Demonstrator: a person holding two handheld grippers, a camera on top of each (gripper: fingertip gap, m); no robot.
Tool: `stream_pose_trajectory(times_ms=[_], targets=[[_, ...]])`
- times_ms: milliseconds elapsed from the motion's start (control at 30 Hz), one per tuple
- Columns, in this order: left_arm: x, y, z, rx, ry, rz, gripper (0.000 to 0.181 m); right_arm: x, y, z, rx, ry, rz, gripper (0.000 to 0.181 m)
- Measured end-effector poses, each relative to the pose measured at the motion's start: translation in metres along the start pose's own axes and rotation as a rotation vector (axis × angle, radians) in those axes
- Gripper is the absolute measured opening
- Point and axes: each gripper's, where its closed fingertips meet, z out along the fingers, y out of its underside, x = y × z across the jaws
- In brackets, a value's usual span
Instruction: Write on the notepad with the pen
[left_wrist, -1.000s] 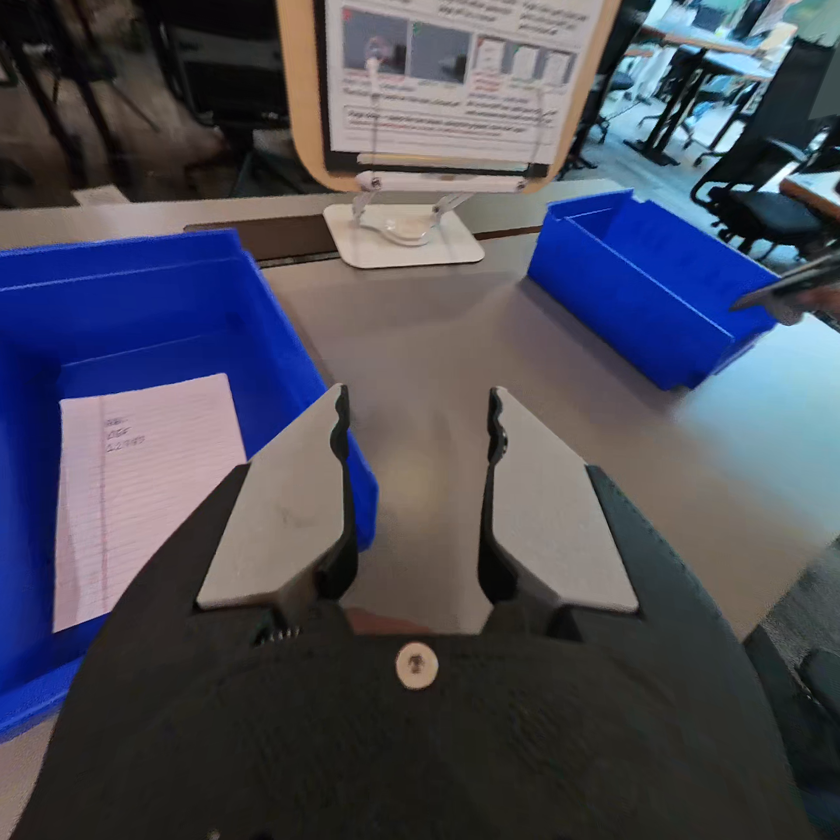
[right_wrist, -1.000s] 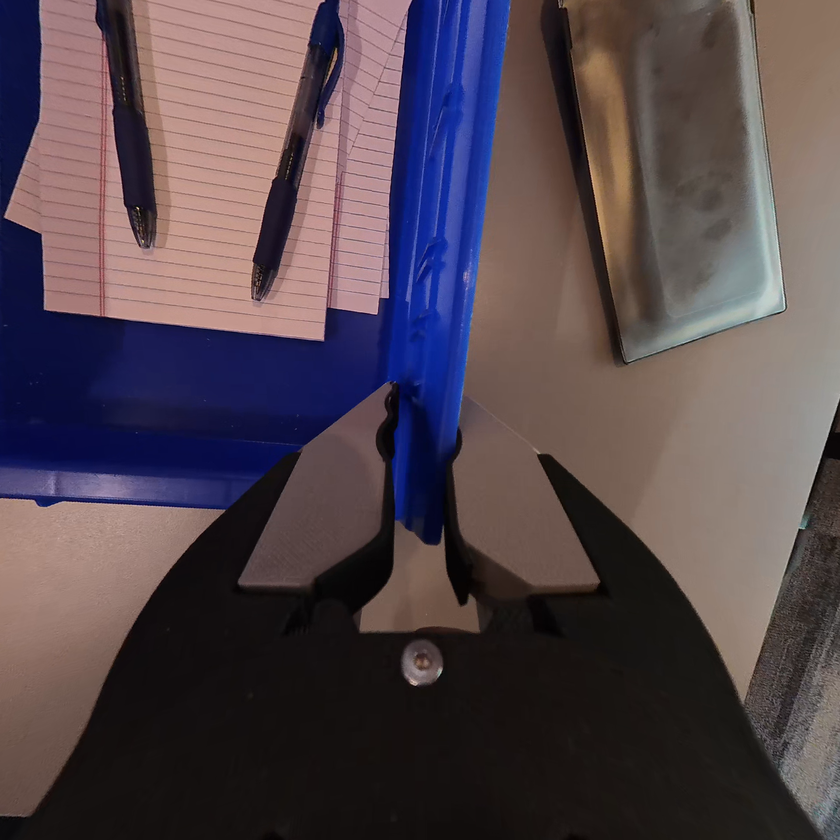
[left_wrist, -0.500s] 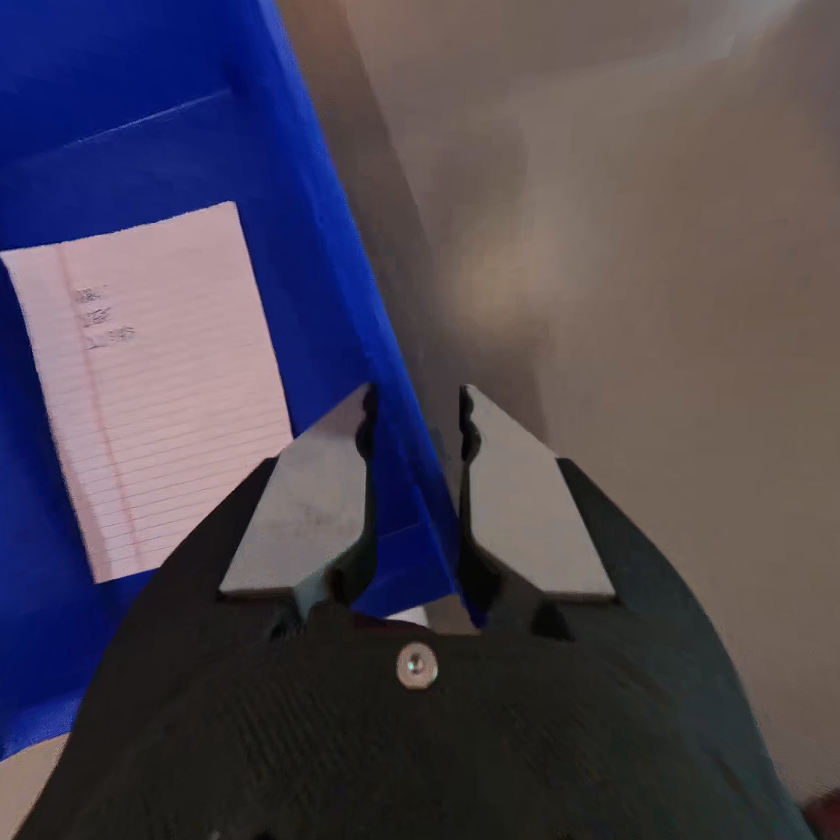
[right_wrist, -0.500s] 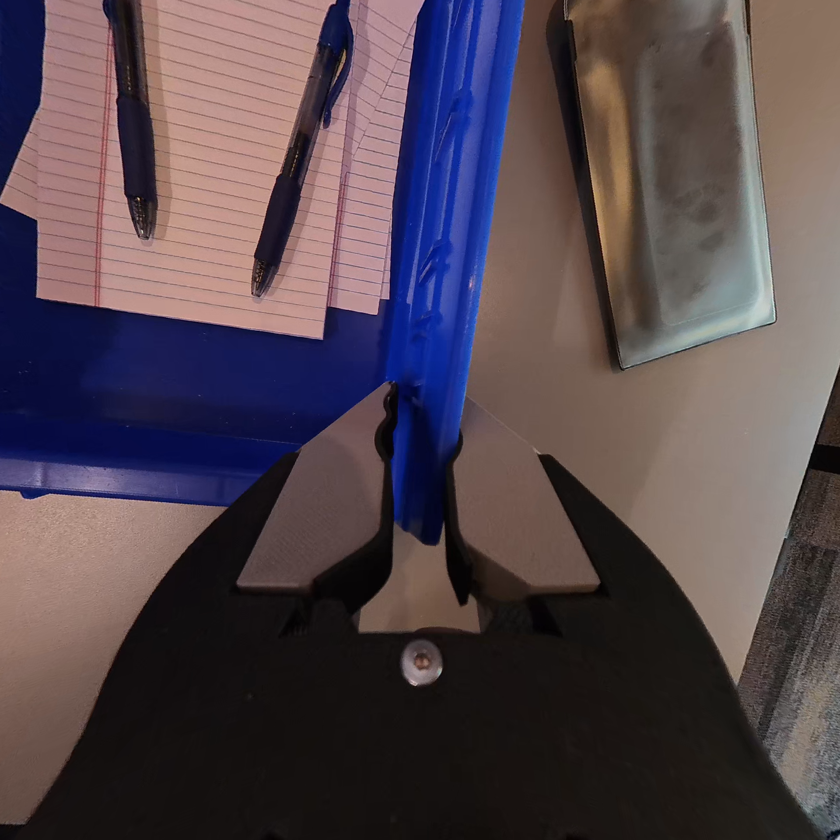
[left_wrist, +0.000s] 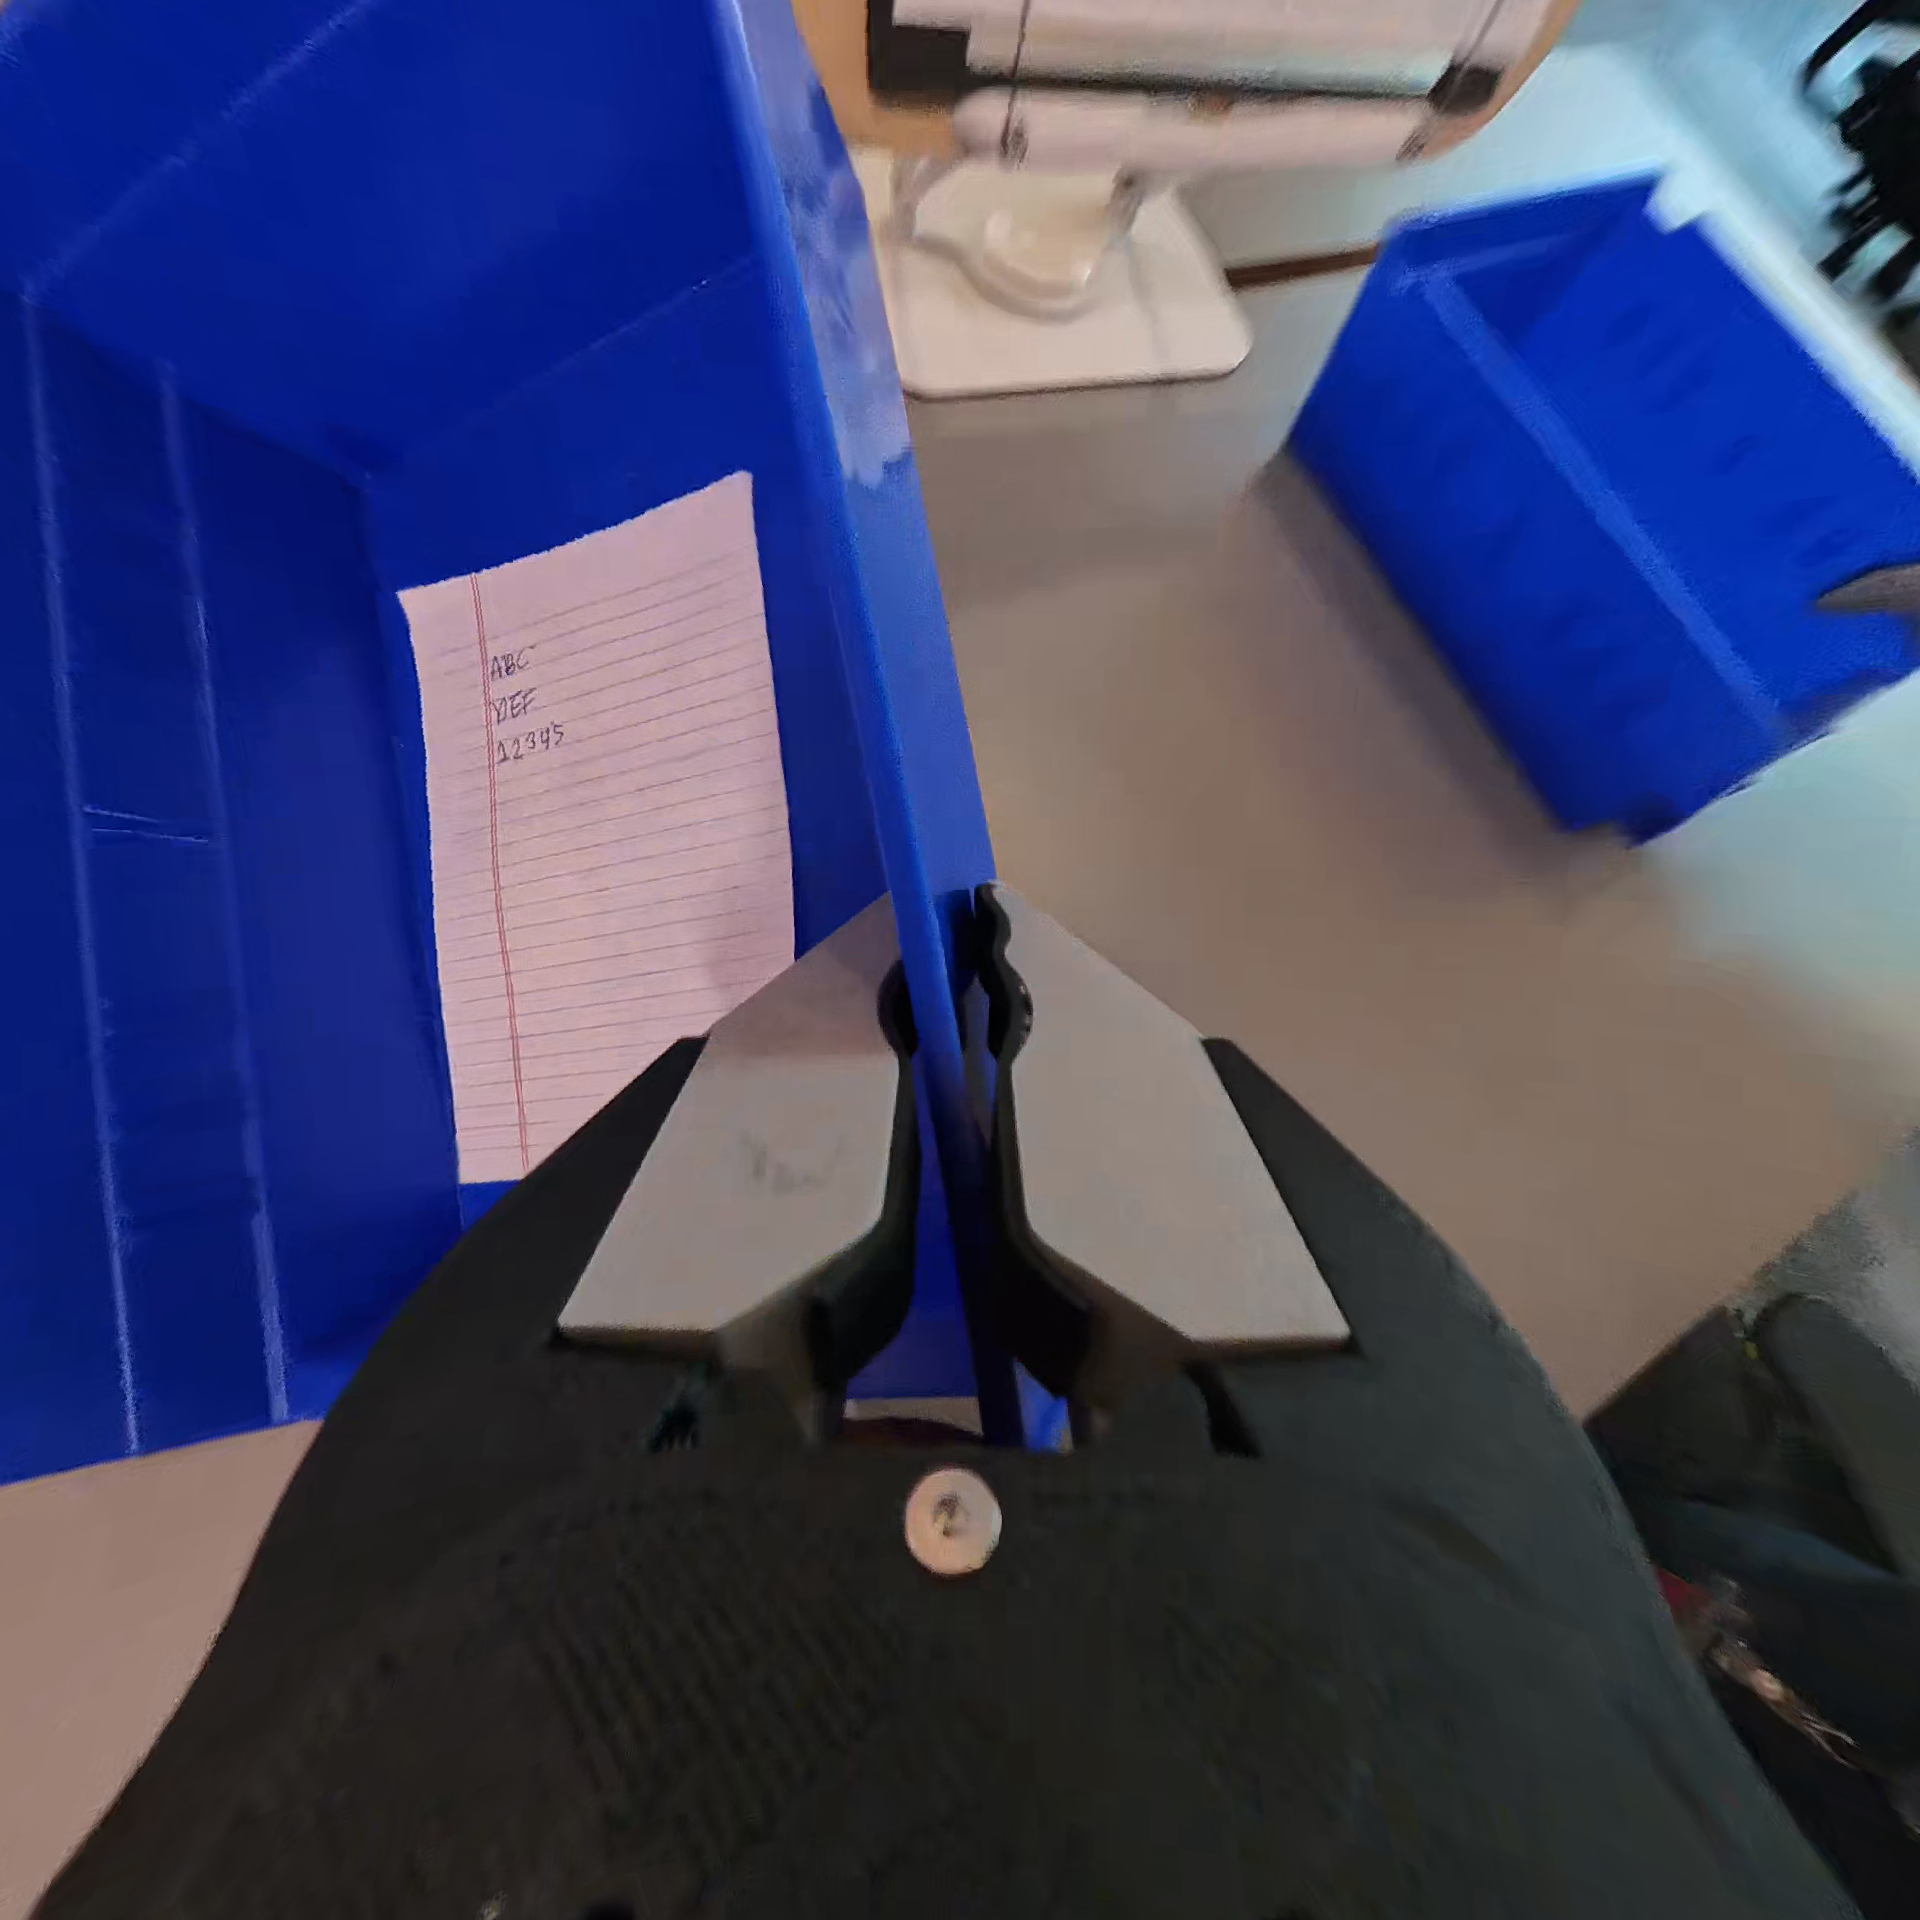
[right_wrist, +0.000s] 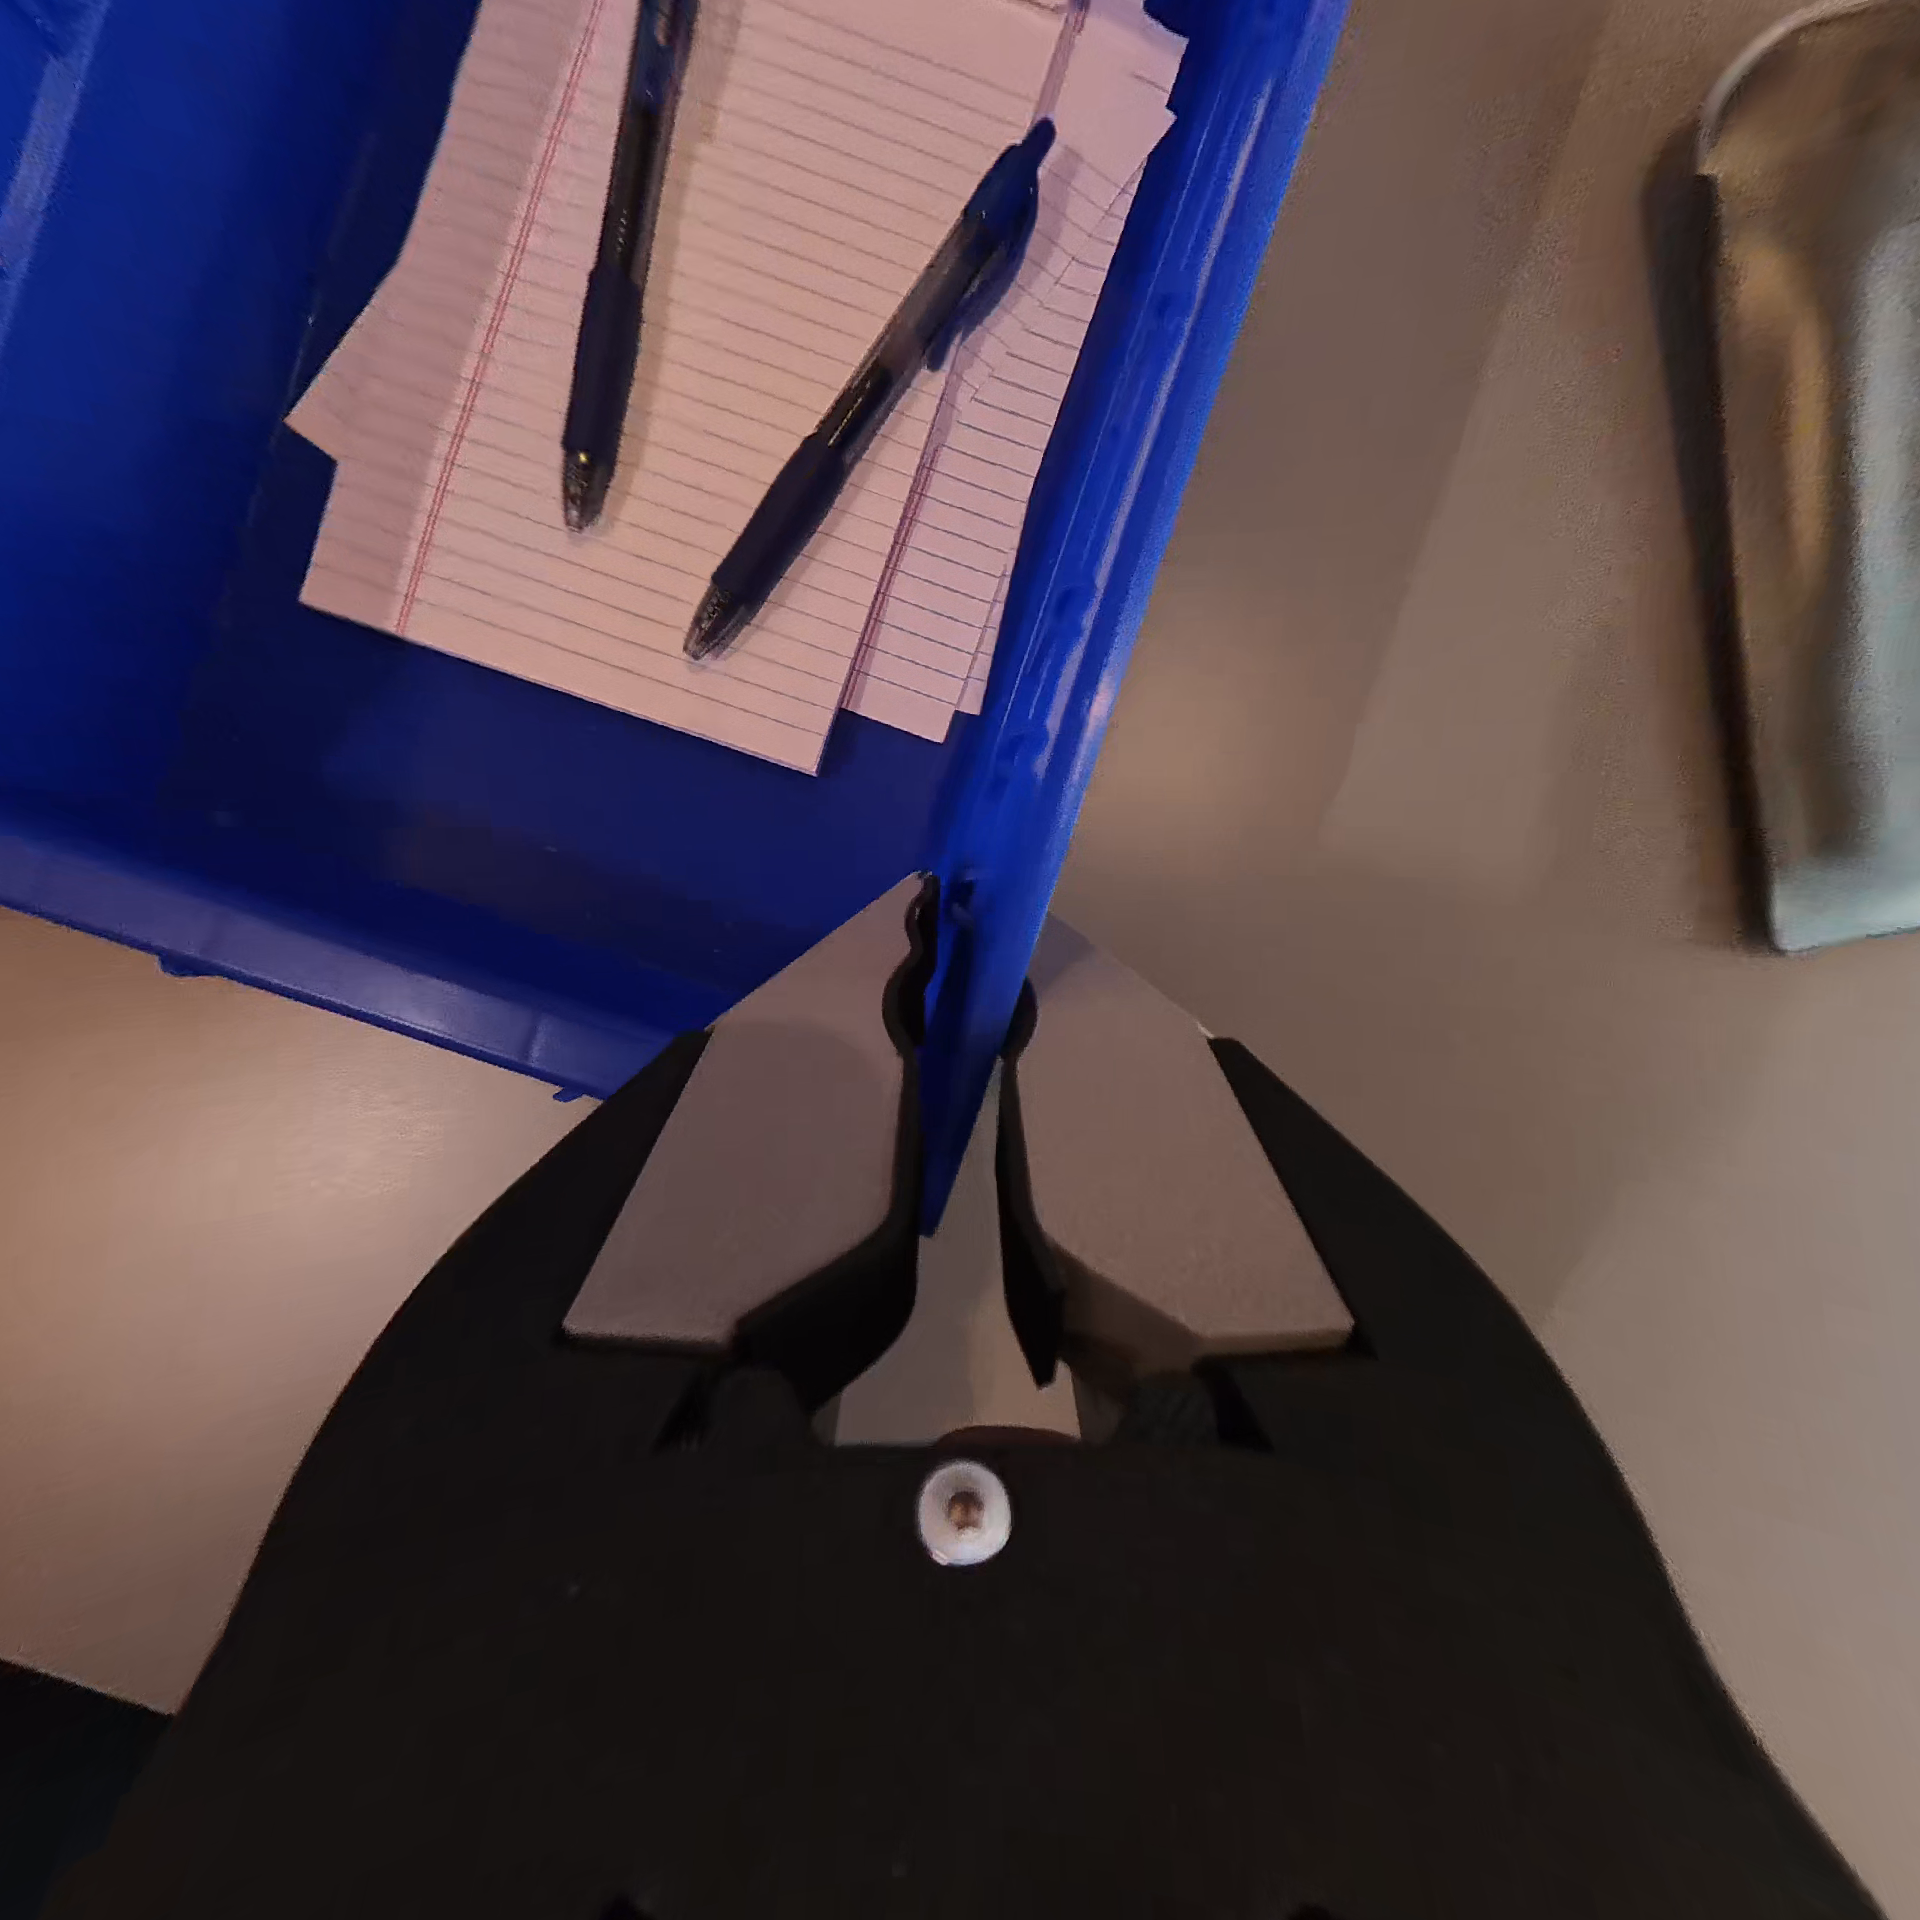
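In the left wrist view, my left gripper (left_wrist: 951, 914) is shut on the right wall of a blue bin (left_wrist: 894, 623). A lined sheet (left_wrist: 613, 810) with a few handwritten lines lies on that bin's floor. In the right wrist view, my right gripper (right_wrist: 940, 904) is shut on the right wall of a second blue bin (right_wrist: 1122, 520). That bin holds a stack of lined sheets (right_wrist: 727, 623) with two dark blue pens (right_wrist: 613, 301) (right_wrist: 873, 395) lying on top. The second bin also shows blurred in the left wrist view (left_wrist: 1579, 520).
A grey table (left_wrist: 1247, 831) carries both bins. A white stand (left_wrist: 1060, 291) holding a board stands at the back. A metal tray (right_wrist: 1829, 520) lies on the table right of the second bin. The table's edge and the floor are at the lower right.
My left gripper came down over the first bin's right wall and closed on it. My right gripper tightened on the second bin's wall, and that bin has turned in its view.
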Motion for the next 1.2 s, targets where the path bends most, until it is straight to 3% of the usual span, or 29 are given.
stream_pose_trajectory(times_ms=[167, 300, 433, 600, 867, 1000, 1067, 1200], targets=[[0.01, -0.022, -0.06, 0.123, -0.008, 0.014, 0.004, -0.083, -0.018, 0.009, 0.035, -0.06, -0.048, 0.002], [0.024, -0.029, -0.091, 0.166, 0.014, -0.007, 0.004, -0.167, -0.05, 0.027, 0.102, -0.097, -0.022, 0.002], [0.047, -0.028, -0.104, 0.188, 0.078, -0.024, 0.004, -0.255, -0.086, 0.047, 0.169, -0.187, 0.067, 0.002], [0.061, -0.012, -0.097, 0.16, 0.081, 0.005, 0.005, -0.343, -0.121, 0.063, 0.277, -0.315, 0.249, 0.007], [0.048, 0.003, -0.106, 0.143, 0.043, 0.008, 0.004, -0.419, -0.125, 0.043, 0.493, -0.456, 0.503, 0.034], [0.054, -0.011, -0.113, 0.151, -0.005, 0.038, 0.005, -0.459, -0.136, 0.047, 0.428, -0.505, 0.321, 0.042], [0.065, -0.02, -0.116, 0.16, -0.004, 0.062, 0.005, -0.453, -0.146, 0.038, 0.452, -0.524, 0.341, 0.027], [0.1, -0.036, -0.117, 0.175, 0.057, 0.102, 0.005, -0.421, -0.157, -0.018, 0.642, -0.623, 0.342, 0.026]])
